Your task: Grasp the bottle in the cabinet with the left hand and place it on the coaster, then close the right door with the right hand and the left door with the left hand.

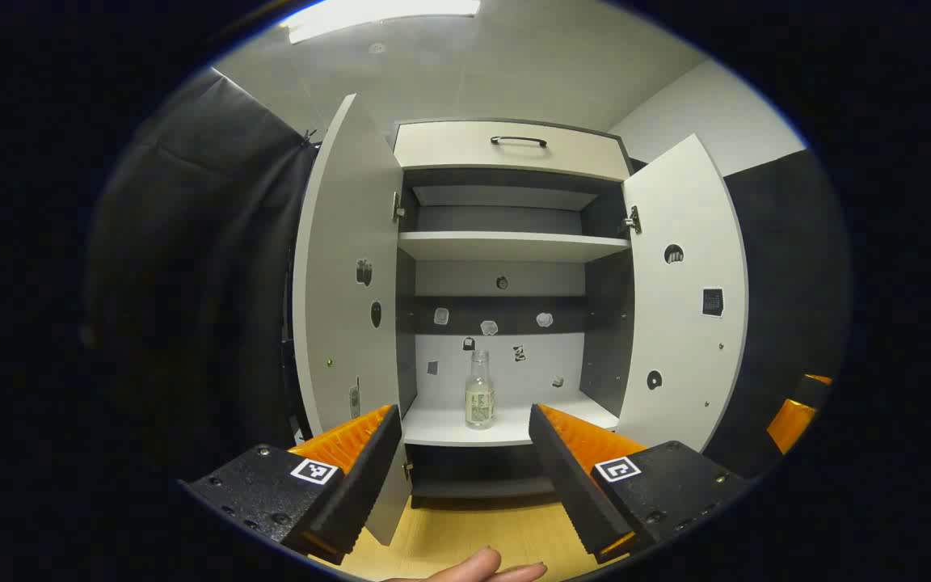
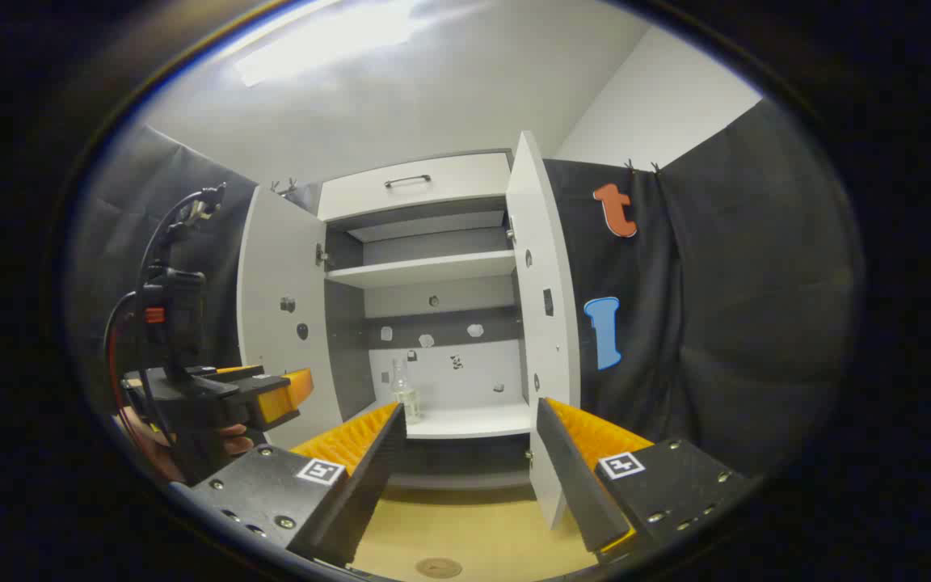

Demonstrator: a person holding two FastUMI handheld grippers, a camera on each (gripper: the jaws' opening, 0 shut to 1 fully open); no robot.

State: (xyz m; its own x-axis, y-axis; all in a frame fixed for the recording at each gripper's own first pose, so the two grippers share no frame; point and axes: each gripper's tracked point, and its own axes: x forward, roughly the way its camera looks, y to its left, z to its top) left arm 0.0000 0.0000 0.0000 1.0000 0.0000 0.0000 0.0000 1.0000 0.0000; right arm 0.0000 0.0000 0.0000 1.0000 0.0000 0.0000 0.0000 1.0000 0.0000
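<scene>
Both doors open; bottle (image 1: 479,391) stands upright on the cabinet shelf, beyond the released, empty left gripper (image 1: 465,453).

bottle (image 1: 479,392) label illegible, no readable txt elsewhere

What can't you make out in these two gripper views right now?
- Coaster: cut off by the bottom edge in the right gripper view.
- Bottle label: too small to read in the left gripper view; its base sits behind a finger in the right gripper view.
- Small stickers on the cabinet back wall: too small to tell.
- Upper shelf top: hidden from this low angle.
</scene>
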